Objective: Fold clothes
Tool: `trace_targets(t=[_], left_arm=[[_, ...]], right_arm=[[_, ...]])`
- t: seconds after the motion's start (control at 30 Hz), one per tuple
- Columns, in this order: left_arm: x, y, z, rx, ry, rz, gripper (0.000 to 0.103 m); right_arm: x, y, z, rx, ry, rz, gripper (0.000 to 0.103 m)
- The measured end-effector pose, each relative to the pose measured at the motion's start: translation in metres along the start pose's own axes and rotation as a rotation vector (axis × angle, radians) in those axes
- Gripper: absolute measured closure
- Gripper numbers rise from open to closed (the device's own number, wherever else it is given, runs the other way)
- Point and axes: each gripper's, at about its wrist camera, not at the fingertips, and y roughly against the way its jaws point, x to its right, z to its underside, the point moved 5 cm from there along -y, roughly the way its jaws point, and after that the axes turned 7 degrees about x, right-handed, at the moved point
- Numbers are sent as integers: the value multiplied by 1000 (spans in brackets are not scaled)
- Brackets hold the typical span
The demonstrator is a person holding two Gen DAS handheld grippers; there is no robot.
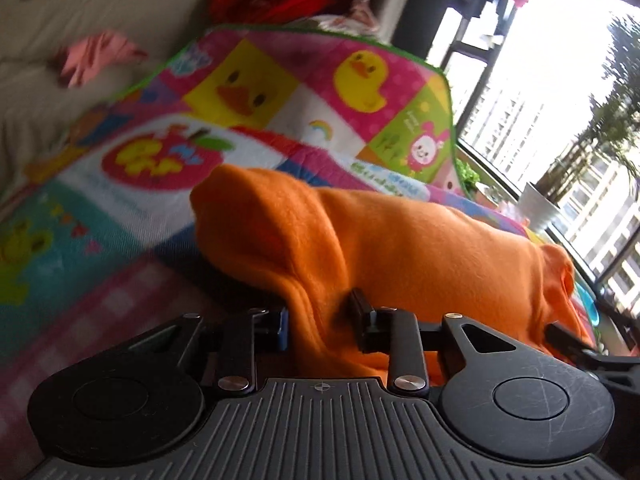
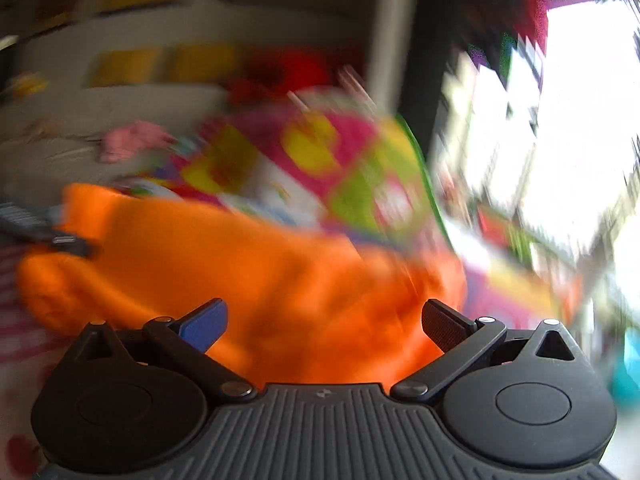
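the left gripper (image 1: 320, 320) pinches a bunched fold of an orange garment (image 1: 400, 232), its two fingers closed against the cloth on either side. the garment lies in a rumpled heap on a bright patchwork play mat (image 1: 248, 92) printed with yellow ducks, an apple and a rainbow, and a second black gripper tip (image 1: 564, 336) touches its far right edge. a pink cloth (image 1: 96, 56) sits on the pale sofa (image 1: 60, 32) behind the mat, with a bright window (image 1: 560, 80) at right

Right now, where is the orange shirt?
The orange garment lies bunched on the colourful duck play mat, low in both views, with a fold pinched in the left gripper.
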Motion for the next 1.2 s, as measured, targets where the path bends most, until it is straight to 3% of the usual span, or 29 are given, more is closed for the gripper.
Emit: trace_targets(t=[0.1,0.17,0.27,0.4,0.53,0.6,0.7,0.77,0.83,0.93,1.03,1.07,1.2], left_arm=[[-5,2,-5,-25,43,32,76],[-9,4,-9,-36,80,55,79],[-10,7,-15,-42,113,85,81],[-5,12,-22,-39,92,108,81],[0,13,-26,-38,75,118,81],[2,14,-28,-30,76,131,80],[3,18,-34,-9,91,160,64],[4,23,-40,14,102,179,46],[7,31,-48,61,85,169,41],[12,39,-59,112,71,168,26],[24,36,-64,118,57,182,19],[30,33,-64,111,48,186,17],[58,4,-52,31,36,228,12]], right_arm=[[-45,19,-23,85,149,-162,0],[-78,18,-27,76,183,-283,0],[-120,1,-25,37,231,-373,3],[-151,-25,-17,7,312,-339,12],[-150,-43,-14,-33,290,-294,44],[-150,-52,-12,-54,278,-271,53],[-125,-57,-23,-121,53,-303,62],[-93,-62,-28,-176,-185,-322,66],[-56,-66,-25,-210,-426,-328,67],[6,-68,-3,-237,-832,-355,68],[59,-67,27,-245,-1185,-371,68],[72,-65,36,-236,-1258,-368,68],[91,-54,61,-230,-1280,-316,68]])
